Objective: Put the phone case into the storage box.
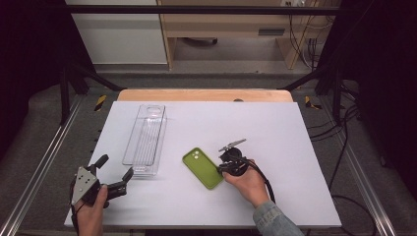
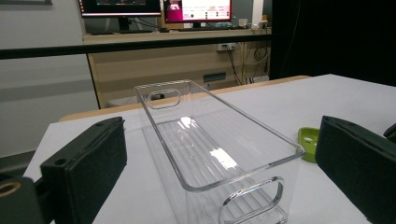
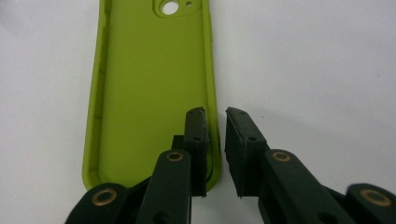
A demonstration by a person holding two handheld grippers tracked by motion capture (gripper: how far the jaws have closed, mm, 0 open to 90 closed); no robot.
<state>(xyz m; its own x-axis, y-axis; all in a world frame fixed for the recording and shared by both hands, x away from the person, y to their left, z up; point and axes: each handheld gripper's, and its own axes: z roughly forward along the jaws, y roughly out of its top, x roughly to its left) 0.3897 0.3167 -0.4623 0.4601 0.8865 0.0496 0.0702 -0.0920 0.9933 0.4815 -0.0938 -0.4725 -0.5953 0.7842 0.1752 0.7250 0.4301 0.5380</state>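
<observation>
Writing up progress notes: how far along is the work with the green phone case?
Nothing is packed yet: the clear bin is empty. In hand: the right gripper straddles the side wall of the green phone case, a gap remaining at one pad. Left: lifting the case. The left gripper waits open.

grey floor [image 1: 44, 128]; wooden shelving [image 1: 221, 29]

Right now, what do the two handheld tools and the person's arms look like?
Both are black two-jaw units. The left tool carries a grey three-cornered plate on top; its jaws end in broad, flat black pads. The right tool has narrower pads, brass-coloured pivot rivets and a black cable trailing back along the hand. A blue denim sleeve covers the right forearm.
</observation>
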